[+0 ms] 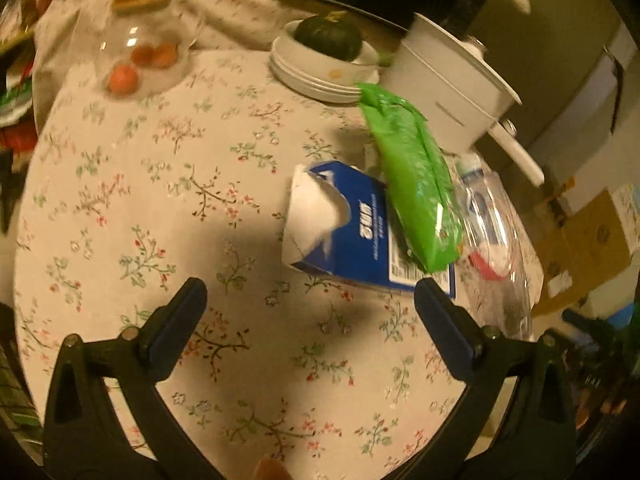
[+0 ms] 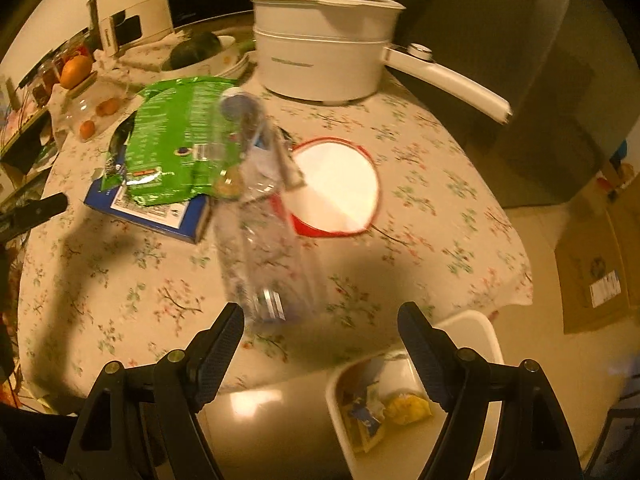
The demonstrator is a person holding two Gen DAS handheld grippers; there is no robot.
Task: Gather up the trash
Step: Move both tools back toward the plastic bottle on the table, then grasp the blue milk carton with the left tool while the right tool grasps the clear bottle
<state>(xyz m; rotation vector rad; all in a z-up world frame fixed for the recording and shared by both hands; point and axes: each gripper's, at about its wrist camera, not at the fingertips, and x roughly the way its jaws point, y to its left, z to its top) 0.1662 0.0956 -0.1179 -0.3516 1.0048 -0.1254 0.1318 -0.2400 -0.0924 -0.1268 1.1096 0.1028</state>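
Only the right wrist view shows the white bin [image 2: 486,334], below the desk edge at about 5 o'clock; in it lie crumpled scraps, one yellow [image 2: 408,406] and one blue-and-white [image 2: 366,410]. The same view alone shows the red-rimmed white lid [image 2: 340,188] flat on the floral-clothed desk [image 2: 120,292], touching the clear plastic bottle [image 2: 260,216], which lies on its side just ahead of the right gripper [image 2: 320,316]. That gripper's jaws are spread wide and hold nothing.

The left wrist view alone shows the torn white end of the blue carton [image 1: 340,224] at about 1 o'clock from the left gripper [image 1: 310,290], whose jaws are likewise spread wide and empty above the cloth. The green wrapper [image 1: 412,176] lies across the carton, with the bottle just beside it at 3 o'clock.

At 12 o'clock a stack of white bowls [image 1: 316,76] holds a dark green squash [image 1: 328,36]. The white lidded pot [image 2: 324,52] stands beside them; its contents are hidden. A clear glass dish [image 1: 136,52] at 11 o'clock has small orange fruits [image 1: 124,80].
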